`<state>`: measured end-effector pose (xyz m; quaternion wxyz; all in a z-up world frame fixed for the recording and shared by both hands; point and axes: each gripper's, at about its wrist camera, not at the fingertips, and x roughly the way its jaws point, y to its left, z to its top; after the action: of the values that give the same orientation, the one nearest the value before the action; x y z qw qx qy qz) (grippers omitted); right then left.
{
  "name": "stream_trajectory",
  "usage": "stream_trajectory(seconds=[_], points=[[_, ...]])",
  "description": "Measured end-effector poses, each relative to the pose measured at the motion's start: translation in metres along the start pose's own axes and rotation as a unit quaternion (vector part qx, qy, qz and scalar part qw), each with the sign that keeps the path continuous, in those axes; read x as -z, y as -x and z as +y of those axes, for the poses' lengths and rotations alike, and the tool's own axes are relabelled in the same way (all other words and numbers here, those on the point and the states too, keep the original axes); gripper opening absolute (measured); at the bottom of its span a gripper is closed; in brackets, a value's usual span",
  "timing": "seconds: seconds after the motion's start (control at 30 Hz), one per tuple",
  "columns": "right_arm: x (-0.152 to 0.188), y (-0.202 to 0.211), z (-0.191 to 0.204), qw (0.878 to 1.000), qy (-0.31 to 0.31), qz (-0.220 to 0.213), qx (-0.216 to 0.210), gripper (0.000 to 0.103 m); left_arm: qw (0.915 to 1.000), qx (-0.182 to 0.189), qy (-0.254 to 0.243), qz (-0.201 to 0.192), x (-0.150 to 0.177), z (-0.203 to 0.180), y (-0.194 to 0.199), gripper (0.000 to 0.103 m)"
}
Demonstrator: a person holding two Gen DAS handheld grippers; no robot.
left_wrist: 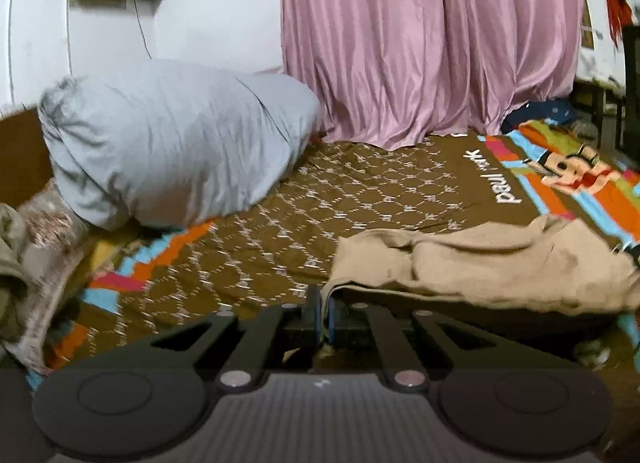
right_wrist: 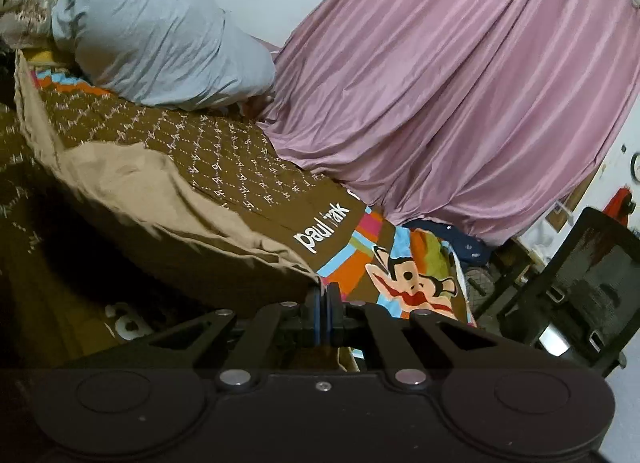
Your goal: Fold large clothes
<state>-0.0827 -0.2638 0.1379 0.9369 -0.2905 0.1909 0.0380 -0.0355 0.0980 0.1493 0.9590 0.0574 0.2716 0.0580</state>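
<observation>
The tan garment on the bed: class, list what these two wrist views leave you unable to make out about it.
- Tan garment, left wrist view: right end cut off by the picture's edge; type unclear.
- Right wrist view: its near part is motion-blurred; the bed beneath is in shadow.

- A garment (left_wrist: 480, 263) lies on the bed (left_wrist: 280, 231), its edges pinched in both claws.
- A pillow (left_wrist: 168, 139) sits behind, left of the curtain (left_wrist: 432, 43).
</observation>
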Motion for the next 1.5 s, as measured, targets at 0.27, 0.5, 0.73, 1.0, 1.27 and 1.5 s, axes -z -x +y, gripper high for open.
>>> stream_trajectory(seconds=[0.27, 0.5, 0.73, 1.0, 1.27, 1.5], points=[[-0.007, -0.112, -0.015, 0.999, -0.035, 0.011, 0.009, 0.004, 0.9967, -0.052, -0.061, -0.008, -0.04, -0.037, -0.104, 0.005], [0.002, -0.236, -0.004, 0.996, -0.059, 0.064, 0.023, 0.008, 0.991, -0.06, -0.101, 0.064, -0.047, -0.059, -0.228, 0.006], [0.04, -0.288, 0.014, 0.991, -0.081, 0.105, 0.003, 0.023, 0.9903, -0.007, -0.063, 0.124, -0.035, -0.056, -0.282, 0.015], [0.061, -0.215, -0.021, 0.978, -0.207, 0.022, -0.015, 0.085, 0.9965, 0.048, 0.037, 0.058, -0.035, 0.001, -0.234, 0.102], [0.095, -0.192, -0.034, 0.943, -0.323, 0.075, 0.014, 0.087, 0.9905, 0.005, 0.087, 0.106, 0.003, 0.031, -0.205, 0.102], [0.115, -0.211, -0.025, 0.938, -0.317, 0.132, 0.052, 0.08, 0.9769, 0.012, 0.102, 0.188, 0.045, 0.023, -0.24, 0.101]])
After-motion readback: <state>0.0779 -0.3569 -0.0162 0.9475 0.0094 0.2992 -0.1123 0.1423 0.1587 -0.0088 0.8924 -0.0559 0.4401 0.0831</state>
